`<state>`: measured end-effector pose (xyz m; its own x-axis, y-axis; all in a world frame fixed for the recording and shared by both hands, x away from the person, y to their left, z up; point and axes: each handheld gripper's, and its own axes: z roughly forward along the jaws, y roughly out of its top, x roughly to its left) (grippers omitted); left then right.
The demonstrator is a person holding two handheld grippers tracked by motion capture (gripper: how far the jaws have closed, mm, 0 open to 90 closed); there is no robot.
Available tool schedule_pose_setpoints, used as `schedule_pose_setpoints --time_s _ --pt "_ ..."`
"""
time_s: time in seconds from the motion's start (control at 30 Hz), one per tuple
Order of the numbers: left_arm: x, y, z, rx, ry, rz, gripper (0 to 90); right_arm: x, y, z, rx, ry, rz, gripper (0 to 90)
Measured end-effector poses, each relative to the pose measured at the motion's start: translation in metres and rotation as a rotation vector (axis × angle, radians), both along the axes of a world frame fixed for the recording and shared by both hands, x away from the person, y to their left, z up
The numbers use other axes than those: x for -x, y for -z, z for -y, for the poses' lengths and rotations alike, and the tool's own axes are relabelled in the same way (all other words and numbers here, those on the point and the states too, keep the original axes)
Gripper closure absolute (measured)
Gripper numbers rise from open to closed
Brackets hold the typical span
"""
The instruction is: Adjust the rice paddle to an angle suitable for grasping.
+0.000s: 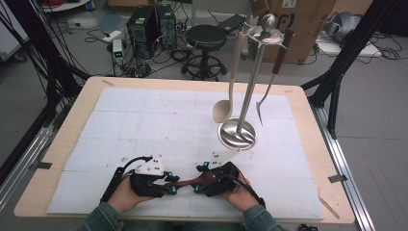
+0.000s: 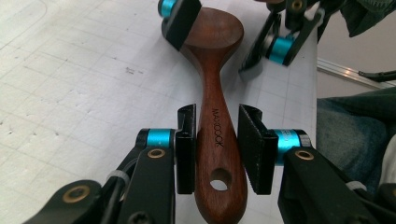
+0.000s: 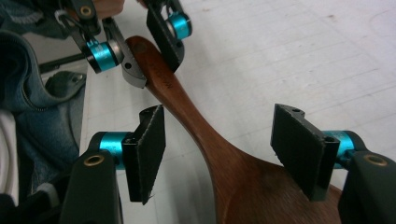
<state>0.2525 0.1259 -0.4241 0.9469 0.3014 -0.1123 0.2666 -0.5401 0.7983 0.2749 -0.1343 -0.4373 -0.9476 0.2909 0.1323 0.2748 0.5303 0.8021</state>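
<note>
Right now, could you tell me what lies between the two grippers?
A dark wooden spoon bridges them: the left gripper clamps its handle, the right gripper straddles its bowl end, shown in both gripper views.

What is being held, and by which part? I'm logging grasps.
The left gripper clamps the wooden spoon by its handle, near the hanging hole.

Even overhead light, soft shadows. Glare on steel stand base (image 1: 236,134). High view soft, slightly grainy. Claw views sharp mid-frame; near claw parts blur at bottom edges.
</note>
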Motion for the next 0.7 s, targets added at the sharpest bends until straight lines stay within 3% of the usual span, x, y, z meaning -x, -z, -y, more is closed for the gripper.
schedule_pose_setpoints --time_s 0.27,0.53,0.7 --pt "0.001 -0.001 0.004 0.003 0.015 0.002 69.1 0.002 0.005 -0.01 0.07 -0.048 0.016 38.3" --pt "0.002 -0.002 0.006 -0.001 0.025 0.001 69.1 0.003 0.009 -0.015 0.1 -0.068 0.022 41.7" --pt "0.002 -0.002 0.007 0.001 0.028 0.004 69.0 0.004 0.01 -0.017 0.112 -0.076 0.02 49.3"
